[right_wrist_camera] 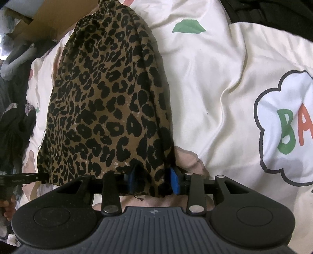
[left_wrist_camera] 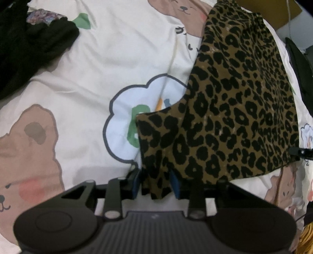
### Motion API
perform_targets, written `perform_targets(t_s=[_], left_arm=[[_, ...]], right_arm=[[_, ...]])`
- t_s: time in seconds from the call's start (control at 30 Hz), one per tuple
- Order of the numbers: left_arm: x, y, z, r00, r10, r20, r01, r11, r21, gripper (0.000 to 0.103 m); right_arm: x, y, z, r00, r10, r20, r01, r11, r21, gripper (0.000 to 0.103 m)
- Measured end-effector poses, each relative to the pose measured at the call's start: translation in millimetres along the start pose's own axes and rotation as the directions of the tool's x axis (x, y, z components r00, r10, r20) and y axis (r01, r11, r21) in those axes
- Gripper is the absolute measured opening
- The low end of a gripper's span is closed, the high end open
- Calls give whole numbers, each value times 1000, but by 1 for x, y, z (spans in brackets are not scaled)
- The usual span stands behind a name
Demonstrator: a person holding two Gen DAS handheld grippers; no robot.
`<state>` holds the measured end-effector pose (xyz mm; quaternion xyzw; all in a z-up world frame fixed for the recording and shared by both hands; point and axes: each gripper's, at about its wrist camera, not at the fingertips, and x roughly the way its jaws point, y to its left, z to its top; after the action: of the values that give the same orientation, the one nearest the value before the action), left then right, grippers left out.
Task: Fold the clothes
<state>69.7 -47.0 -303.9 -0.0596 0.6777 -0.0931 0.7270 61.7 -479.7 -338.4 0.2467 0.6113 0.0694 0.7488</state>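
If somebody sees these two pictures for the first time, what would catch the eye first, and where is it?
The brown leopard-print garment stands out first: it stretches away over the bed, its near edge pinched in both the left tool and the right tool. Beneath it lies the cream bedsheet with cartoon bears and a cloud. A black crumpled garment sits at the far left in the left wrist view.

We seem to be in a bedroom at home: nearly everything lies on a cream duvet (left_wrist_camera: pixel 97 64) printed with cartoon bears (left_wrist_camera: pixel 27 148) and a cloud (right_wrist_camera: pixel 289 127) with coloured letters. At its ten o'clock edge we see a heap of dark clothes (left_wrist_camera: pixel 29 45), and at one o'clock a cardboard box (left_wrist_camera: pixel 289 13), ordinary household clutter.
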Motion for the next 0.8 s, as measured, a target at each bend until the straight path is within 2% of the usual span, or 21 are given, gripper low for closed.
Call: perform_targets(t_s=[0.2, 0.23, 0.3, 0.37, 0.47, 0.7, 0.8], left_arm=[[-8, 8, 3, 1000, -21, -8, 21, 1000, -14, 38], [-10, 11, 3, 1000, -27, -10, 26, 1000, -16, 37], [-14, 13, 2, 1000, -27, -8, 27, 1000, -7, 37], [-18, 15, 1, 1000, -24, -4, 24, 1000, 6, 20], [-28, 19, 1, 1000, -26, -10, 26, 1000, 16, 10], [-64, 44, 3, 1000, -7, -20, 8, 998, 64, 8], [-75, 67, 3, 1000, 1, -31, 1, 997, 77, 8]], right_arm=[[0, -1, 0, 1000, 2, -2, -2, 1000, 6, 36], [0, -1, 0, 1000, -1, -3, 1, 1000, 3, 22], [1, -2, 1, 1000, 3, -9, -3, 1000, 1, 17], [1, -1, 2, 1000, 5, -12, -5, 1000, -2, 11], [-4, 3, 2, 1000, -1, -7, 1, 1000, -16, 8], [-24, 13, -6, 1000, -5, -2, 5, 999, -42, 7], [-30, 18, -11, 1000, -5, -8, 4, 999, -39, 7]])
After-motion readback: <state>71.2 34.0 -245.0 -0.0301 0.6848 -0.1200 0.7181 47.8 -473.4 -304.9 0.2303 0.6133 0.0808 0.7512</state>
